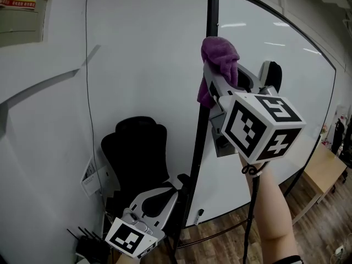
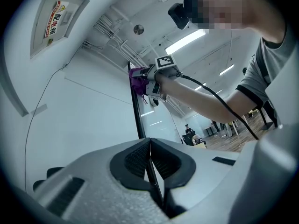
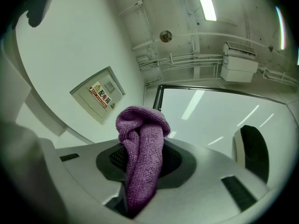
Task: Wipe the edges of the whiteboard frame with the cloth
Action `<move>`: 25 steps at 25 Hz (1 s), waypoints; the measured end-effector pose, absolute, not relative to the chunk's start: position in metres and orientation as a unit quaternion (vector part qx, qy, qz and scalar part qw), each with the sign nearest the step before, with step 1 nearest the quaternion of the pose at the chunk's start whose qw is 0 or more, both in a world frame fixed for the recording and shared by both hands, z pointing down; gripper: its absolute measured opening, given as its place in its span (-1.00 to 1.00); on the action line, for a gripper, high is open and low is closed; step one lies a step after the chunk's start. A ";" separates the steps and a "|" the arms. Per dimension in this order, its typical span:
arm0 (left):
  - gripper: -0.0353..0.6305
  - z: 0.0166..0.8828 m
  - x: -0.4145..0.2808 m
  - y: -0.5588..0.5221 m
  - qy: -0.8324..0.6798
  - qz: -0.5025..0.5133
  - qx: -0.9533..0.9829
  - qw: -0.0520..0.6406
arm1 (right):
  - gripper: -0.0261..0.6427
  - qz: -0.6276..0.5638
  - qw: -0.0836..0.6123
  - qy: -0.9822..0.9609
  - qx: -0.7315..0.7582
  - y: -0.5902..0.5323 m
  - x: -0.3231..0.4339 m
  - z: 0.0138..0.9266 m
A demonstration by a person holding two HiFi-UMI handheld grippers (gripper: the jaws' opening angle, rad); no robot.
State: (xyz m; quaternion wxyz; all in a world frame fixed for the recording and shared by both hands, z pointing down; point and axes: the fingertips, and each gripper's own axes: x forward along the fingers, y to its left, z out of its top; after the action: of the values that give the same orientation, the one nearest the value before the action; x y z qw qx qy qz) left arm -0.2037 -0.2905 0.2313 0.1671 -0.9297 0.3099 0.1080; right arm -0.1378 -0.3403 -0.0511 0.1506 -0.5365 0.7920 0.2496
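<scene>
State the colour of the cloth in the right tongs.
Purple cloth, clearest in the right gripper view.

Beneath you, a wood-plank floor (image 1: 322,227). Standing on it: the whiteboard frame (image 1: 193,164), its black base bar running along the boards; a black office chair (image 1: 137,153) just beside the frame, its foot hidden; a light wooden table (image 1: 325,168) at your right.

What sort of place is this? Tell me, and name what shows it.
Probably an office or workroom: a large black-framed whiteboard stands on wood flooring, a black office chair sits near it, and an electrical box is mounted on the wall.
</scene>
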 end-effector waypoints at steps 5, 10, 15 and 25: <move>-0.84 0.234 -0.205 -0.286 0.313 0.101 -0.932 0.153 | -0.60 0.247 0.145 0.792 -0.539 -0.340 -0.139 -0.042; -0.84 0.238 -0.202 -0.282 0.313 0.098 -0.933 0.147 | -0.60 0.241 0.139 0.795 -0.539 -0.341 -0.138 -0.032; -0.84 0.242 -0.202 -0.279 0.315 0.097 -0.933 0.144 | -0.60 0.237 0.133 0.797 -0.540 -0.343 -0.139 -0.021; -0.84 0.254 -0.198 -0.271 0.320 0.087 -0.934 0.135 | -0.60 0.226 0.125 0.802 -0.539 -0.344 -0.140 0.004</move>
State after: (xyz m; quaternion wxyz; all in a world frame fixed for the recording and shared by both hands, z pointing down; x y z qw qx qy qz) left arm -0.1981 -0.2714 0.2538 0.1354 -0.9337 0.3200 0.0867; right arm -0.1395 -0.3438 0.0037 0.1246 -0.5393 0.8015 0.2263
